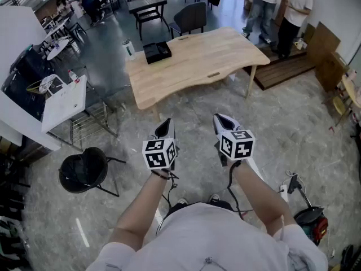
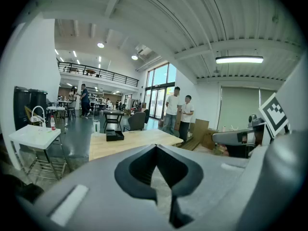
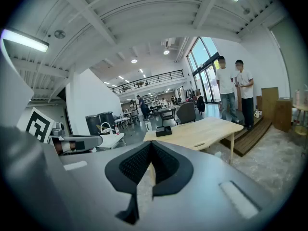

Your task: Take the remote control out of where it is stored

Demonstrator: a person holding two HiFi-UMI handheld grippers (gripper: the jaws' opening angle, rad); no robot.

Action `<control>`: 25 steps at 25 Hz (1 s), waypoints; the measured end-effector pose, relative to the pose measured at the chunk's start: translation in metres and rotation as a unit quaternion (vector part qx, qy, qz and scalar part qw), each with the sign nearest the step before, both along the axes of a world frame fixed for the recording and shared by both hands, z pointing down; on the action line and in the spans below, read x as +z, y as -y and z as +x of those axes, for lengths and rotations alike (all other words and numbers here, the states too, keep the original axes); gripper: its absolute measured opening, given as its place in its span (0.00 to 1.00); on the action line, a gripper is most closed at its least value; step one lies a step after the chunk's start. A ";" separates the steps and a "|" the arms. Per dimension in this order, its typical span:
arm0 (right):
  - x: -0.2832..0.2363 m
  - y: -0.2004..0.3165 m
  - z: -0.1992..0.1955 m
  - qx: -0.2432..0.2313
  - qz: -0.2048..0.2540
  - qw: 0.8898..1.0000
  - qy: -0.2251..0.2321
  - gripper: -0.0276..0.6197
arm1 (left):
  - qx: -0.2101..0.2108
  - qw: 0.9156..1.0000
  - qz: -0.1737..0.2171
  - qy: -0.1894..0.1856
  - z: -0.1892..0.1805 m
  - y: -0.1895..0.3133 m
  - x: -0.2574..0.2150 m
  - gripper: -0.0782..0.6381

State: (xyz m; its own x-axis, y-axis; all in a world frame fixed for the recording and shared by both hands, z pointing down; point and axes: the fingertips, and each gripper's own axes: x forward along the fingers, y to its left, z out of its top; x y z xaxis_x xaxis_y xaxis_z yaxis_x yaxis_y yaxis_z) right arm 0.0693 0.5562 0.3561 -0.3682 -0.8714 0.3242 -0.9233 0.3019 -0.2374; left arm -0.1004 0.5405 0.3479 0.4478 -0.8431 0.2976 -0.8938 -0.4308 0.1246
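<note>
Head view, bottom of frame: the person's two forearms reach forward, one gripper in each hand. The left gripper [image 1: 166, 127] sits just left of centre and the right gripper [image 1: 223, 122] just right of centre, side by side and apart, both over bare stone floor [image 1: 186, 109]. Each carries its marker cube facing the camera.

Left gripper view: the left gripper [image 2: 155, 148] has its jaws together, tips meeting, with nothing between them. Right gripper view: the right gripper [image 3: 151, 144] is likewise closed tip to tip and holds nothing.

Lower left of the head view: a black stool [image 1: 83, 171] stands on the floor. Above it, at the left edge, is a white side table [image 1: 65, 103].

Upper centre: a light wooden desk [image 1: 208, 58] stands well apart from both grippers. A black box [image 1: 157, 52] rests on its upper-left corner; its contents cannot be seen. The same box shows on the desk in the left gripper view [image 2: 114, 135] and the right gripper view [image 3: 163, 131].

The remote control cannot be made out in any view.

Top of frame: a dark chair [image 1: 190, 17] stands beyond the desk, and two people [image 1: 276, 10] stand at the upper right.
</note>
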 end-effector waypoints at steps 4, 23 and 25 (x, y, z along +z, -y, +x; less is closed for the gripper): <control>0.001 -0.002 0.003 -0.001 0.000 1.000 0.001 0.08 | -0.001 1.000 0.000 0.000 0.005 -0.001 0.001 0.11; 0.012 0.007 0.025 -0.022 -0.008 1.000 0.007 0.08 | -0.019 1.000 -0.008 -0.007 0.033 0.005 0.014 0.11; 0.014 0.010 0.028 -0.027 -0.010 1.000 0.007 0.08 | -0.025 1.000 -0.006 -0.007 0.036 0.007 0.014 0.11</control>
